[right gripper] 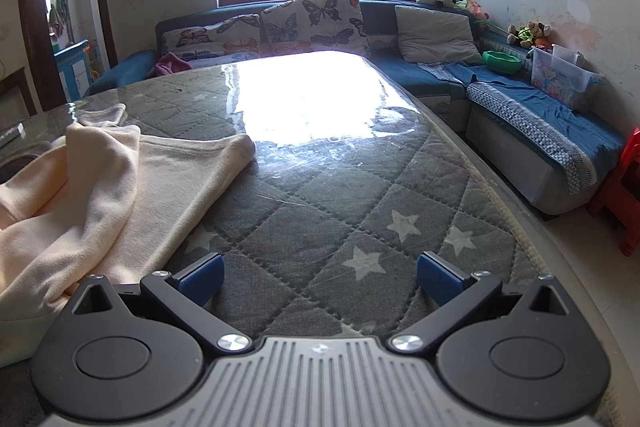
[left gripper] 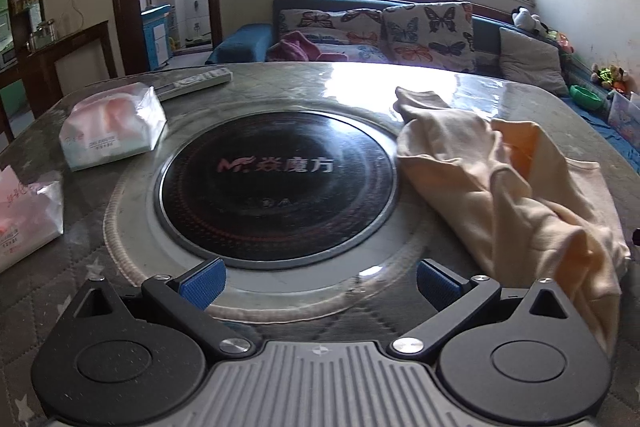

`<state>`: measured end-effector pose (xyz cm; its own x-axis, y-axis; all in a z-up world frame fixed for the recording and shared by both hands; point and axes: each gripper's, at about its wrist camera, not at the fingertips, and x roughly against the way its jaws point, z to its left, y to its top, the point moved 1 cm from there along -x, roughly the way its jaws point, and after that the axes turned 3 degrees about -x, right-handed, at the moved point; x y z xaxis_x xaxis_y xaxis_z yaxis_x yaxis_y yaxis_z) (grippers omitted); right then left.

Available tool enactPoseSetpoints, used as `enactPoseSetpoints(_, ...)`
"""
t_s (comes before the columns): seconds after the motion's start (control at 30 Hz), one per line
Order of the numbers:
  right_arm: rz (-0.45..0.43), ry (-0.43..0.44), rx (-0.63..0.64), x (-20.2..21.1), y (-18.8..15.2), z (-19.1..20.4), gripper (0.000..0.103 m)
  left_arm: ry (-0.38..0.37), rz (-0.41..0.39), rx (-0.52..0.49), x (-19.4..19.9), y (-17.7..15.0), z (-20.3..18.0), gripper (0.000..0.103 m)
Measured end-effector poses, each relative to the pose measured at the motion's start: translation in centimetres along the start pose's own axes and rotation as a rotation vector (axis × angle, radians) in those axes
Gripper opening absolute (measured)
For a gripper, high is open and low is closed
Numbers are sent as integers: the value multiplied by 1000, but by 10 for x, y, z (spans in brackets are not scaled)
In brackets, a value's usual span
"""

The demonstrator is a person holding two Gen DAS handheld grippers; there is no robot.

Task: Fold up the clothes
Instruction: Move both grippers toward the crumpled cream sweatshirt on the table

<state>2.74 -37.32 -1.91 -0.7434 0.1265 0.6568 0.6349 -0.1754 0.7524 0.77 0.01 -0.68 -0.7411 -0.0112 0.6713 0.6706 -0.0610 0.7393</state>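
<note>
Two claws, left claw [left gripper: 318, 285] and right claw [right gripper: 318, 281], stand spread, empty. Cream garment [left gripper: 508, 187] lies crumpled at 2 o'clock on counter [right gripper: 360, 195]; single-layer pinching risks uneven folds.

A cream-coloured garment [left gripper: 512, 187] lies crumpled and unfolded on the bench, bunched into soft ridges. It sits ahead and to the right of the left hand-held gripper [left gripper: 320, 285], and ahead and to the left of the right hand-held gripper [right gripper: 320, 281], one flat edge reaching forward.
</note>
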Motion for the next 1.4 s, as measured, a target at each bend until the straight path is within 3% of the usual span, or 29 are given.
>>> enactPoseSetpoints(0.3,6,51,52,20,-2,18,103,-9,29,-34,-15,3,-10,103)
enactPoseSetpoints(0.77,10,122,91,64,-14,43,103,-39,38,-73,16,-2,-44,103)
enactPoseSetpoints(1.4,23,158,108,82,-23,51,103,-52,57,-115,35,-11,-71,103)
